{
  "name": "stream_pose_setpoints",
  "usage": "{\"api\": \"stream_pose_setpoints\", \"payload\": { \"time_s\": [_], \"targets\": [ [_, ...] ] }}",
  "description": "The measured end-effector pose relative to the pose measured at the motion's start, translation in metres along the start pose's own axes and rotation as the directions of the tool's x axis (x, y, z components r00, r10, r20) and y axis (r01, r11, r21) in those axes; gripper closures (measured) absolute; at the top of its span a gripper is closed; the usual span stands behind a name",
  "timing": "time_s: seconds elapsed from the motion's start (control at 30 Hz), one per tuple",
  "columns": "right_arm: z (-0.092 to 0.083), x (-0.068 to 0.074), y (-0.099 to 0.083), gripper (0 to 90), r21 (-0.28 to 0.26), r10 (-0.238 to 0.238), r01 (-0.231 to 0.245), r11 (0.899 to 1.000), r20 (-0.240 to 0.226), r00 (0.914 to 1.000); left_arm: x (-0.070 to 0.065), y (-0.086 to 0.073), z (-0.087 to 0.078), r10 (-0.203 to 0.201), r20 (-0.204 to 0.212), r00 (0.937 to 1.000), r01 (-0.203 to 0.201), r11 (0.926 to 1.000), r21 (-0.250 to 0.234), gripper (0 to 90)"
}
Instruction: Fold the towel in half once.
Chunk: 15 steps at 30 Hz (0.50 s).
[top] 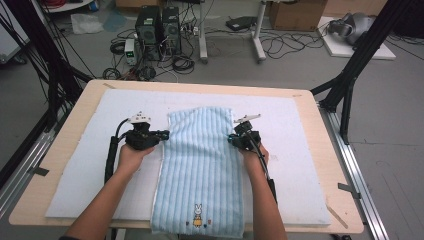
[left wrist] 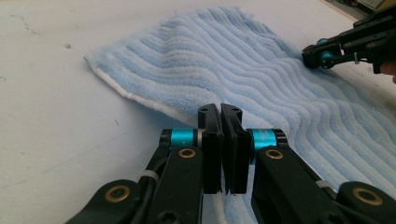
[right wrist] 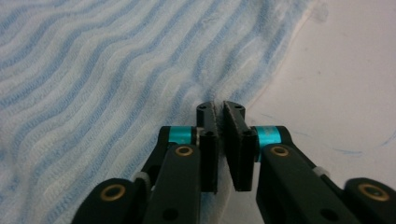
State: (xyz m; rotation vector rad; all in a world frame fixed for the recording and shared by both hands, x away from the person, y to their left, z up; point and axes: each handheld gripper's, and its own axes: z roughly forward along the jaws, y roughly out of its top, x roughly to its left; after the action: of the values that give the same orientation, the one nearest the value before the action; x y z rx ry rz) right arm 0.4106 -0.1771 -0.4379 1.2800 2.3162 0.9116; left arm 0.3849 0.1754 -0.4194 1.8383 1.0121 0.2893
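Your left gripper (top: pixel 165 134) sits at the towel's (top: pixel 200 170) left long edge, jaws pinched tight on that hem, as the left gripper view shows with the fabric edge running in under the black pads (left wrist: pixel 212 140). The towel itself lies flat and lengthwise down the middle of the white mat (top: pixel 80 165), its rabbit end hanging just over the near edge. Your right gripper (top: pixel 232 139) is at the opposite long edge, jaws narrowed right down on the hem there. The danger, I judge, is a thin bite: if either side holds just the top layer or the very lip, the cloth will slip out when you lift. Raise one hand faster than the other and the fold goes skew, dragging the near end off the mat
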Motion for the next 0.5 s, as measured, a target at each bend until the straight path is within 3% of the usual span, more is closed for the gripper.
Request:
{"api": "stream_pose_setpoints", "payload": {
  "time_s": [0.1, 0.3, 0.4, 0.5],
  "targets": [
    [-0.001, 0.000, 0.001, 86.3, -0.017, 0.007, -0.007, 1.000, 0.017, 0.9998, 0.003, 0.000, 0.001, -0.011, -0.012, 0.9999, 0.011, 0.9999, -0.012, 86.7],
    [-0.016, -0.005, 0.004, 86.3, -0.130, 0.038, -0.033, 0.991, 0.034, 0.9987, 0.009, 0.000, 0.005, -0.031, -0.026, 0.9992, 0.030, 0.9986, -0.044, 86.8],
    [-0.019, -0.006, 0.005, 86.3, -0.159, 0.046, -0.040, 0.986, 0.035, 0.9983, 0.012, 0.001, 0.006, -0.055, -0.027, 0.9981, 0.053, 0.9953, -0.081, 86.8],
    [-0.019, -0.006, 0.006, 86.3, -0.174, 0.045, -0.038, 0.984, 0.040, 0.9982, 0.013, 0.004, 0.006, -0.054, -0.028, 0.9982, 0.051, 0.9943, -0.094, 86.7]
  ]
}}
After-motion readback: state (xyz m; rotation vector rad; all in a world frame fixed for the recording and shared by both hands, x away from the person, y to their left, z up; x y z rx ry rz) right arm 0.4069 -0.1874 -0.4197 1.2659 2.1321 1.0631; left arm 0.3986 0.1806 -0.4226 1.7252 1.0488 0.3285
